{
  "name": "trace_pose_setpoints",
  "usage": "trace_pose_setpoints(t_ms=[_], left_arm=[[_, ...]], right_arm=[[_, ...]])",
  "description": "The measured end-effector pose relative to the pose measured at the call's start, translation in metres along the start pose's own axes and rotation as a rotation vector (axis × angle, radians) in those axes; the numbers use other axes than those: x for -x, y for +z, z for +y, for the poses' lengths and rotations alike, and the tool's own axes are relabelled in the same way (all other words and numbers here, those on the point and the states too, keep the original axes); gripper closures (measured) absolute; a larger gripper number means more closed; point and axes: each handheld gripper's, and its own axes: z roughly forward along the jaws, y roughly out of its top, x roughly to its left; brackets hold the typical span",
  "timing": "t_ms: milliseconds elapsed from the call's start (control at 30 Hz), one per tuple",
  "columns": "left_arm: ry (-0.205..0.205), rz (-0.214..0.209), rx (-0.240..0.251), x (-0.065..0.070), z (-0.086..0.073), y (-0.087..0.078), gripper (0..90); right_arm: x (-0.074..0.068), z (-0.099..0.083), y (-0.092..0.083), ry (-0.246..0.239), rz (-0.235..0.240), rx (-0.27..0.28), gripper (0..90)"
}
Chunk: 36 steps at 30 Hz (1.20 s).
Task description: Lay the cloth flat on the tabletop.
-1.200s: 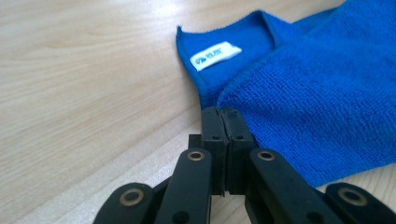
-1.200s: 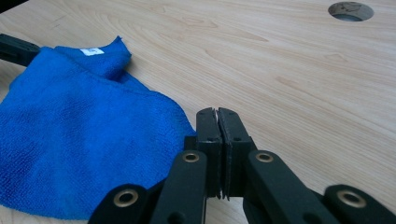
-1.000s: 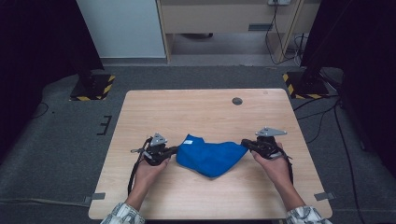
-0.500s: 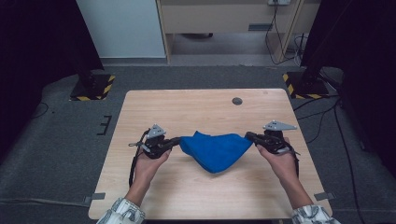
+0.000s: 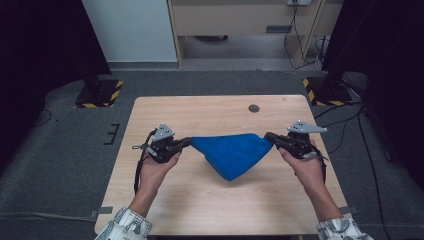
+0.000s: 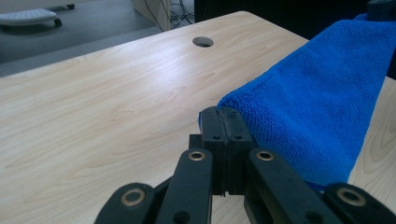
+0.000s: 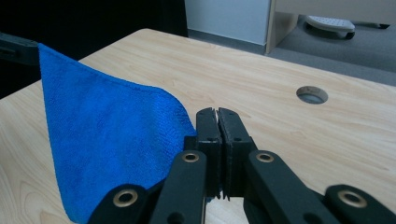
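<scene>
jaws: black, brass-ringed pivot holes
top plates: grey, three-cornered
cables: black, trailing
sleeves (image 5: 127,222): white, dark-patterned

One camera hangs above my side, looking forward and down on the table (image 5: 210,205). One rides each of my tongs, close along its jaws. All three share the cloth (image 5: 231,154) and the tabletop hole (image 5: 254,108).

No legible text, labels, brands or numbers anywhere; lettering absent on all visible surfaces
</scene>
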Motion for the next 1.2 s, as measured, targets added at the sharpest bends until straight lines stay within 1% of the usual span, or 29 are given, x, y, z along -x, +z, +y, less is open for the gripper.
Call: trace_pose_setpoints(t_ms=[167,433,533,800,1033,1200], left_arm=[[0.002,0.007,0.008,-0.002,0.006,-0.004,89.8],[0.011,0.006,0.031,0.000,0.017,-0.008,89.8],[0.014,0.010,0.035,0.000,0.021,-0.010,89.7],[0.014,0.018,0.060,-0.002,0.031,-0.021,89.8],[0.029,0.025,0.078,-0.001,0.041,-0.031,89.7],[0.043,0.027,0.093,0.001,0.050,-0.040,89.8]], right_arm=[[0.003,0.007,-0.005,0.003,-0.006,0.021,88.3],[0.004,0.015,-0.012,0.006,-0.006,0.051,88.3],[0.004,0.019,-0.013,-0.003,-0.010,0.056,88.2],[0.000,0.030,-0.020,-0.015,-0.010,0.070,87.9],[-0.003,0.040,-0.026,-0.018,-0.003,0.093,87.9],[-0.007,0.048,-0.032,-0.030,0.000,0.108,88.0]])
